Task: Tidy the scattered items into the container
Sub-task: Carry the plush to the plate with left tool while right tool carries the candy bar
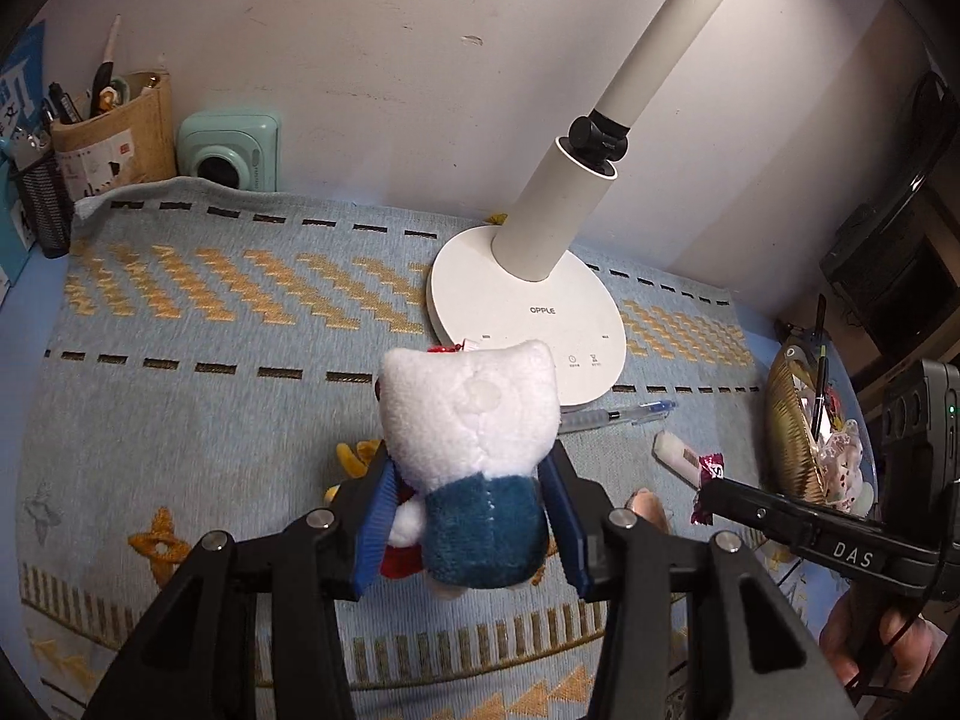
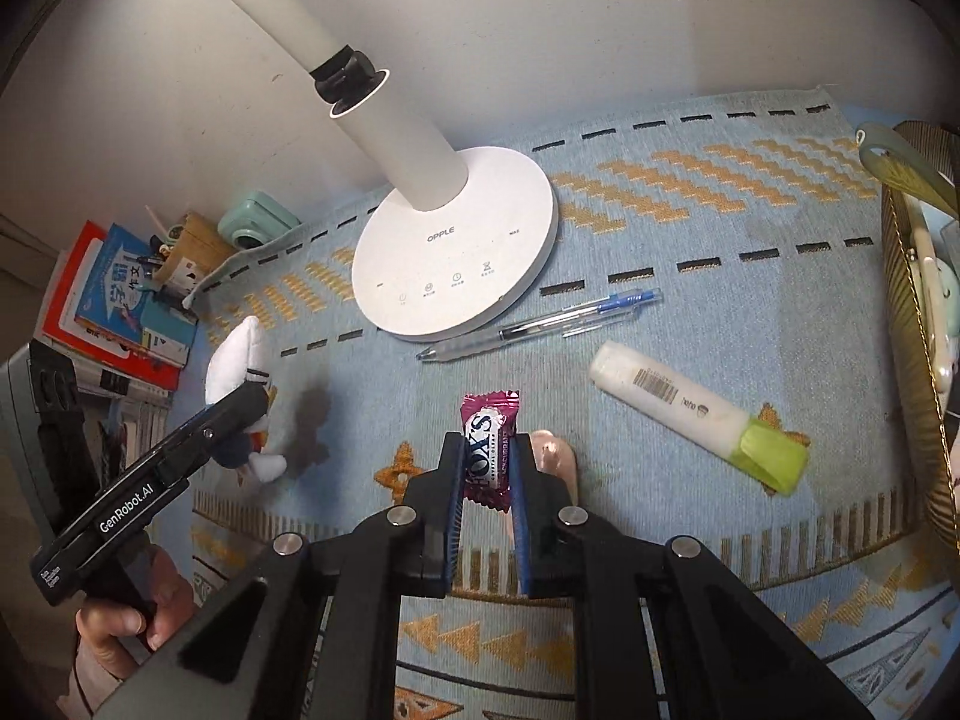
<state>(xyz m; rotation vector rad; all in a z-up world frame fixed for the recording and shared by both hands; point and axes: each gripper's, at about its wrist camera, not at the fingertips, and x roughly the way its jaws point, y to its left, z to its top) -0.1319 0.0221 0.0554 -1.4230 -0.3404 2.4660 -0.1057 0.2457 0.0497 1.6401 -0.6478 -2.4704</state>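
My left gripper (image 1: 471,465) is shut on a plush toy (image 1: 462,408) with a white head and blue body, held above the blue patterned mat (image 1: 210,420). The right wrist view shows this plush toy (image 2: 234,354) at the left, its shadow on the mat beside it. My right gripper (image 2: 489,444) is shut on a pink Fox's candy (image 2: 489,456). The golden basket (image 2: 912,372) stands at the right edge with several items inside. Two pens (image 2: 540,324) and a white highlighter with a green cap (image 2: 696,408) lie on the mat between the candy and the basket.
A white lamp base (image 2: 456,264) stands mid-mat, its stem leaning overhead. A pink object (image 2: 558,456) lies under the right gripper. A pen holder (image 1: 114,132), a mint-green device (image 1: 231,150) and stacked books (image 2: 114,312) line the far left by the wall.
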